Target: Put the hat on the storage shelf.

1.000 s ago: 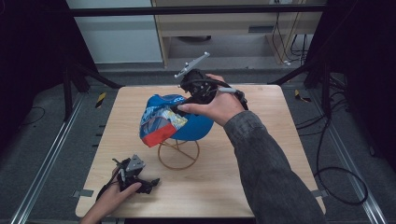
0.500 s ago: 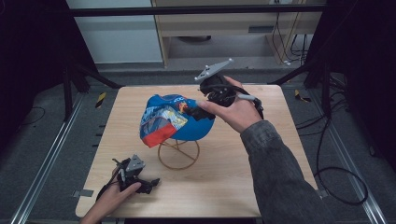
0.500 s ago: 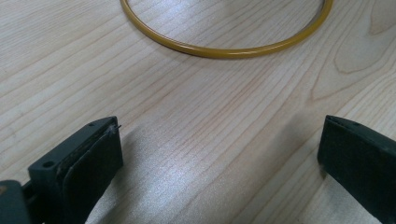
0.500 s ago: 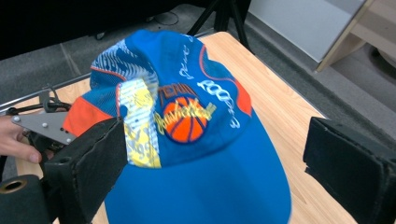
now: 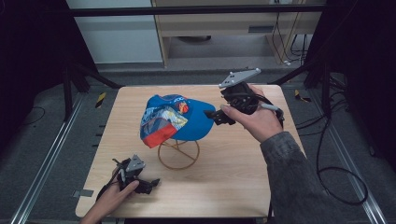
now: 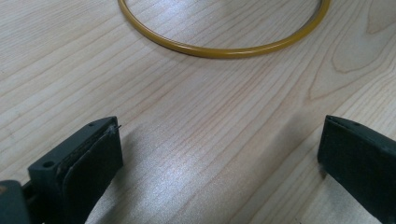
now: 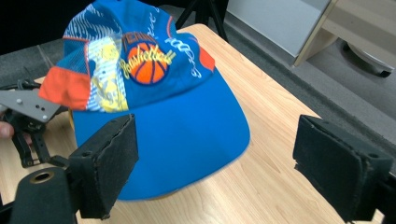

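Observation:
A blue cap (image 5: pixel 187 119) with a basketball patch and orange trim sits on a gold wire stand (image 5: pixel 178 154) mid-table, its brim pointing right. My right gripper (image 5: pixel 217 116) hovers just off the brim's right edge, open, nothing between its jaws. In the right gripper view the cap (image 7: pixel 177 126) lies ahead of the right gripper (image 7: pixel 215 140), with the brim reaching into the wide gap but touching neither jaw. My left gripper (image 5: pixel 147 182) rests open on the table near the front left. In the left gripper view the left gripper (image 6: pixel 219 140) faces the stand's gold base ring (image 6: pixel 219 50).
The light wooden table (image 5: pixel 233 182) has bare room on its right and front halves. Dark frame rails and cables run around it on the floor. The left gripper (image 7: pixel 28 112) lies behind the cap in the right gripper view.
My right gripper has drawn back to the right and a little toward the front, off the top of the cap to beside its brim. The left gripper has stayed put.

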`<state>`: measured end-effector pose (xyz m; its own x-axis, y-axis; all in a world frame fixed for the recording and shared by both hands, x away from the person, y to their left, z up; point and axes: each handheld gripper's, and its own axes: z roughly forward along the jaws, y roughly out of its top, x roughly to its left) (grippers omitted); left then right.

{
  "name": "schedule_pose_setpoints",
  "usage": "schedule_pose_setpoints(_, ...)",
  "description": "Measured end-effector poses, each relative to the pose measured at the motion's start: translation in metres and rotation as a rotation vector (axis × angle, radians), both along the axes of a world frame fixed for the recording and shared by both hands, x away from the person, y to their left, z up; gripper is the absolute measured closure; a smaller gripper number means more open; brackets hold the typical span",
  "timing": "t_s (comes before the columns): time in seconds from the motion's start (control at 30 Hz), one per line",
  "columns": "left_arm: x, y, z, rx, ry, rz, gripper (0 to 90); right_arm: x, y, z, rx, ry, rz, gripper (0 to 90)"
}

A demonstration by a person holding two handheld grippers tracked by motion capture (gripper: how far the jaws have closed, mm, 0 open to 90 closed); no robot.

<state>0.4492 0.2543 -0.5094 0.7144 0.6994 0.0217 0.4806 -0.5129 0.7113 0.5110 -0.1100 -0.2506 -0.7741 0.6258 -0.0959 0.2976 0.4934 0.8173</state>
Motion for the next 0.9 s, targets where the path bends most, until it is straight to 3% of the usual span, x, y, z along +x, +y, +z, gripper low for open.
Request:
schedule_pose_setpoints(0.63, 0.000, 0.000, 0.000, 0.000, -0.001, 0.000, 0.0, -0.012, -0.038, -0.017, 0.000, 0.005, -0.059, 14.3)
schedule_pose_setpoints(0.9, 0.000, 0.000, 0.000, 0.003, 0.001, -0.001, 0.0, -0.014, -0.053, -0.031, 0.005, 0.018, -0.088, 14.3)
